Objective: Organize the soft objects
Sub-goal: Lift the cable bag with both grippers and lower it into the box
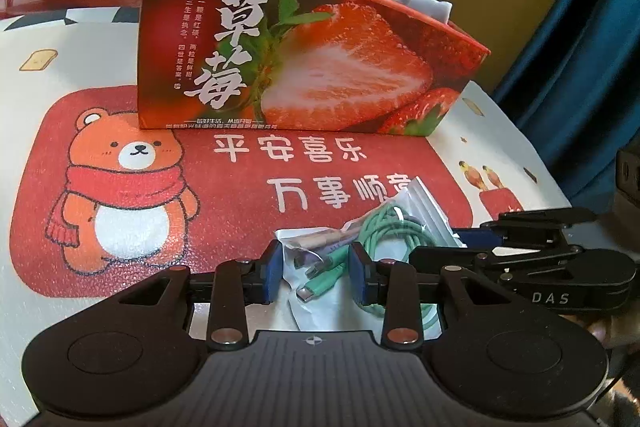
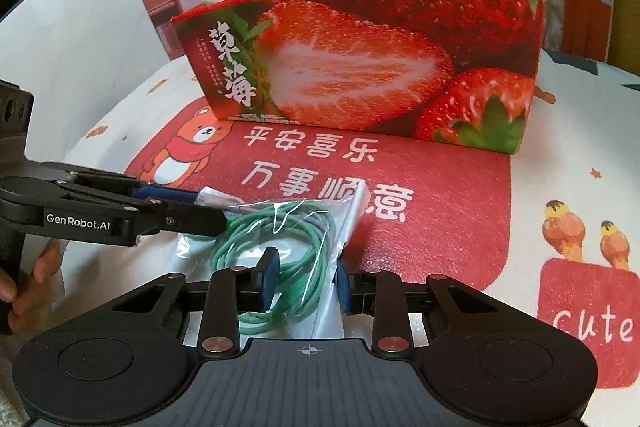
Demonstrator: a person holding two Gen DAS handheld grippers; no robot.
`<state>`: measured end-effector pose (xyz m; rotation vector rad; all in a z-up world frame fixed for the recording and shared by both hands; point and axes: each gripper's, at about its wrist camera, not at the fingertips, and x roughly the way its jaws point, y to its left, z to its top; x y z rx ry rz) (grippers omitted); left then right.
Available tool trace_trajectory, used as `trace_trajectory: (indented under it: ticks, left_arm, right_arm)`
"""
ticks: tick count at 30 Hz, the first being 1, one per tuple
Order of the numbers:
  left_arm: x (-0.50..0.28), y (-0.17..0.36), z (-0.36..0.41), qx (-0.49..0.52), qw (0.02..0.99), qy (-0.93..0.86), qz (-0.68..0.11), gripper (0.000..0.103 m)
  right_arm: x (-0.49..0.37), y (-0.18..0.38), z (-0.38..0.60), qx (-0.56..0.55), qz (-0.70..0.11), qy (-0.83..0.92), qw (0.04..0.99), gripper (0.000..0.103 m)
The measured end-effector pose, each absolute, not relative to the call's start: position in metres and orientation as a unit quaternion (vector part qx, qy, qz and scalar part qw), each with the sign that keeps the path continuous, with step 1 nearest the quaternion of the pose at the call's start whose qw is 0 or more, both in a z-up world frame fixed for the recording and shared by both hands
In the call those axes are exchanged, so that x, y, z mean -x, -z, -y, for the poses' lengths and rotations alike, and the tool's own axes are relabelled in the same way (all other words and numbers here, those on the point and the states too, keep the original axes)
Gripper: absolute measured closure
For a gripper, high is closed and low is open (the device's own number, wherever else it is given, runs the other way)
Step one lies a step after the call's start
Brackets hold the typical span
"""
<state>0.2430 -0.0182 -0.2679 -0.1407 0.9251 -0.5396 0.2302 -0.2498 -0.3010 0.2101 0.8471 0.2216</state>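
With the left gripper and right gripper both closed on the clear bag of green cable, the pick-up step is in hand; next, lift toward the strawberry box at 12 o'clock.

Two close wrist views, facing strawberry box

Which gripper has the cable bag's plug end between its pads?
The left gripper: the plugs lie between its pads; the right gripper has the cable bag's green coil.
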Motion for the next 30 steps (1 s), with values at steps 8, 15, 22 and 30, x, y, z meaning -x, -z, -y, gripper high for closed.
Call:
trace_trajectory:
  ticks: [8, 15, 22, 30]
  left_arm:
    - [-0.243, 0.245, 0.017, 0.071, 0.872, 0.260, -0.408, 0.066]
    - [-0.246, 0.215, 0.018, 0.070, 0.890, 0.255, -0.371, 0.066]
    - [-0.262, 0.180, 0.017, 0.070, 0.905, 0.248, -0.339, 0.066]
    - [-0.301, 0.142, 0.023, 0.067, 0.920, 0.235, -0.306, 0.066]
  right_arm:
    - [-0.226, 0.287, 0.247, -0.091, -0.368, -0.088, 0.921, 0.078]
    - [-0.230, 0.259, 0.247, -0.077, -0.328, -0.080, 0.938, 0.079]
    - [-0.245, 0.227, 0.248, -0.072, -0.294, -0.075, 0.950, 0.079]
    - [-0.283, 0.188, 0.256, -0.062, -0.259, -0.072, 0.961, 0.079]
